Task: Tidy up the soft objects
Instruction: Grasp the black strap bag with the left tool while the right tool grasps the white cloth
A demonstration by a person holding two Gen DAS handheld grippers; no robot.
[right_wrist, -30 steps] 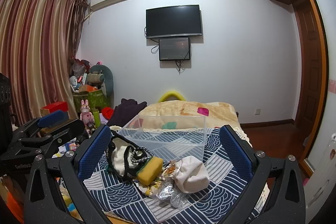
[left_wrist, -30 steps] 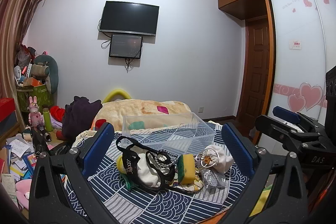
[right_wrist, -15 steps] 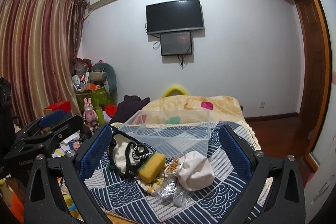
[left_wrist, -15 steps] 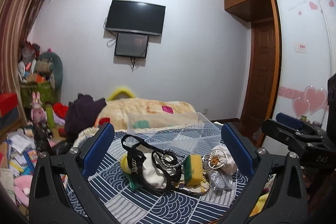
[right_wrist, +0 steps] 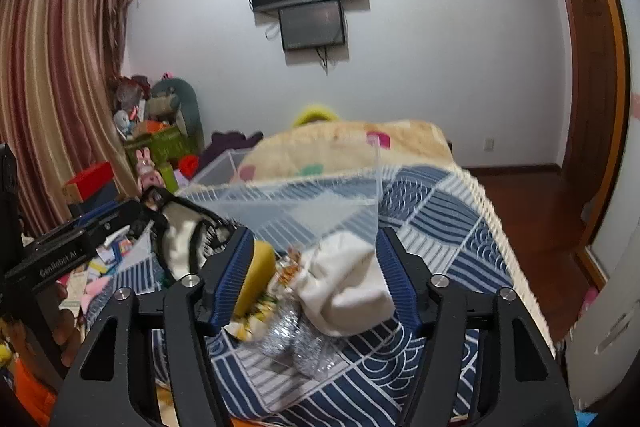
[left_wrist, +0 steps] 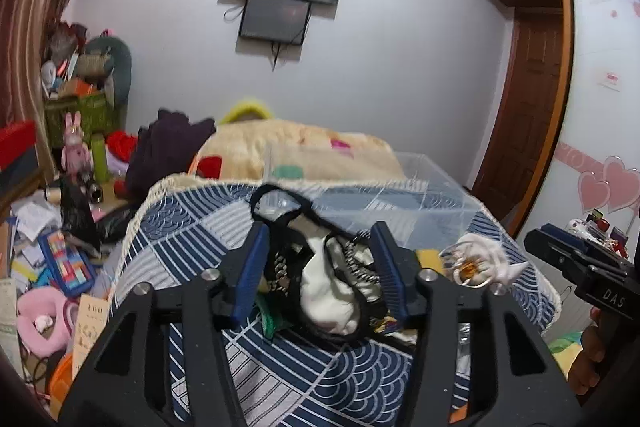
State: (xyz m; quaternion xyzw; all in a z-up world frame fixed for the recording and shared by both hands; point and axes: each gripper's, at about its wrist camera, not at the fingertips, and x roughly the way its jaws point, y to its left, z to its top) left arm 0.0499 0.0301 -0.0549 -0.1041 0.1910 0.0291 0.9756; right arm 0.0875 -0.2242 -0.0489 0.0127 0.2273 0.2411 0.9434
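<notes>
My biggest worry is the clear bin point(left_wrist: 384, 195) toward the far edge of the bed point(left_wrist: 192, 251): dragging the black strap point(left_wrist: 280, 205) could shove it. My left gripper point(left_wrist: 320, 267) straddles the white garment point(left_wrist: 328, 291), jaws apart, gripping nothing. My right gripper point(right_wrist: 312, 267), likewise apart, frames the white pouch point(right_wrist: 344, 287); the yellow sponge point(right_wrist: 258, 267) beside it may snag.
</notes>
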